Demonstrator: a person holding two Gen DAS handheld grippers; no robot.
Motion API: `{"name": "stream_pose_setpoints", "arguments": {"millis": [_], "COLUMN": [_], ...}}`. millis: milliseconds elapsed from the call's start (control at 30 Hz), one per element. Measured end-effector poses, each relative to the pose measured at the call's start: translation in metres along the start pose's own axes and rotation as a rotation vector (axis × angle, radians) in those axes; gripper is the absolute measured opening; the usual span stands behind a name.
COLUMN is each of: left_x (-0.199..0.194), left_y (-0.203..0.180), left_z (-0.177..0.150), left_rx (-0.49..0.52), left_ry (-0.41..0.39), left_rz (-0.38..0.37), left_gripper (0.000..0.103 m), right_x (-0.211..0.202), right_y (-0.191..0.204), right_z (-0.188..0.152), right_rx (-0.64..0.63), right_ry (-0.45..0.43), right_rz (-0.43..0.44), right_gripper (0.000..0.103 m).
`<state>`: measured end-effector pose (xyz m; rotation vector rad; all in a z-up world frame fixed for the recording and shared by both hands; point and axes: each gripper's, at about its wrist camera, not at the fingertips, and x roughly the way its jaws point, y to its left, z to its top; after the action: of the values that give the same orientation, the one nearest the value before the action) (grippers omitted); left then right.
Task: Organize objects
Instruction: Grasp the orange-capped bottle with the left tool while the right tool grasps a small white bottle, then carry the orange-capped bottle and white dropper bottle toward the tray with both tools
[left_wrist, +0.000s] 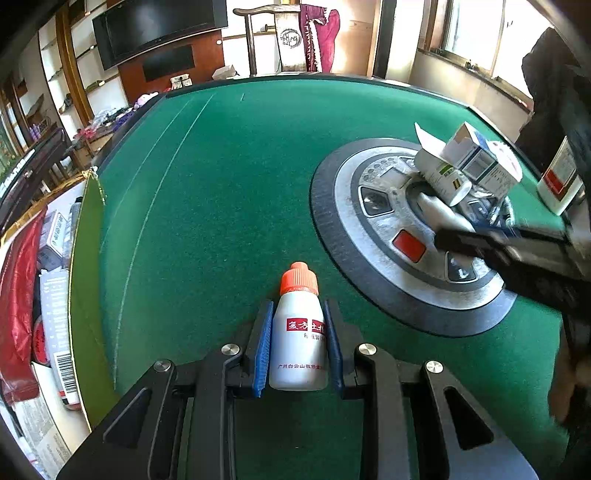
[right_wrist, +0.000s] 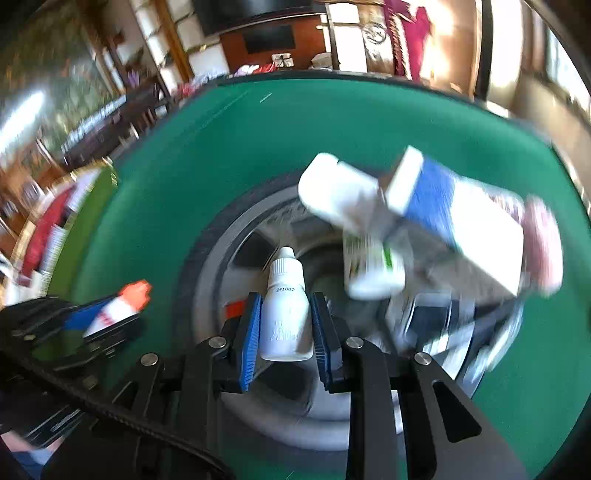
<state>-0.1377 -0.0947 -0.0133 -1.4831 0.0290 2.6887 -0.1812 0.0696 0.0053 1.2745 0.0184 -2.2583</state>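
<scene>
Gripping an orange-capped bottle (left_wrist: 298, 339), left claw (left_wrist: 298, 314); right claw (right_wrist: 284, 306) pinches a white dropper bottle (right_wrist: 284, 314).

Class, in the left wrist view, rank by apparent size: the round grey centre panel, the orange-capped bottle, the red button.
1. Round grey centre panel, clearly largest.
2. Orange-capped bottle, though its nearness to the camera inflates it.
3. Red button, smallest.
</scene>
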Motion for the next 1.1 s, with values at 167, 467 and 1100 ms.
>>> {"name": "stream_pose_setpoints", "arguments": {"millis": [167, 467, 1100], "left_x": [-0.012, -0.025, -0.043], "left_y": [-0.003, -0.003, -0.017], "left_z": [0.002, 0.006, 0.003], "left_rx": [-0.004, -0.01, 0.051], "left_ry": [-0.051, -0.108, -0.174], "left_rz": [-0.036, -0.022, 0.031], "left_gripper": [0.022, 0.022, 0.022], "right_x": [-0.033, -0.044, -0.048], "right_y": [0.005, 0.003, 0.017], "right_z": [-0.03, -0.032, -0.042], "right_rx": [0.047, 0.081, 0.049], "right_ry": [-0.076, -0.11, -0.119], "right_rz": [0.086, 0.162, 0.182], "right_gripper": [0.024, 0.024, 0.024]}}
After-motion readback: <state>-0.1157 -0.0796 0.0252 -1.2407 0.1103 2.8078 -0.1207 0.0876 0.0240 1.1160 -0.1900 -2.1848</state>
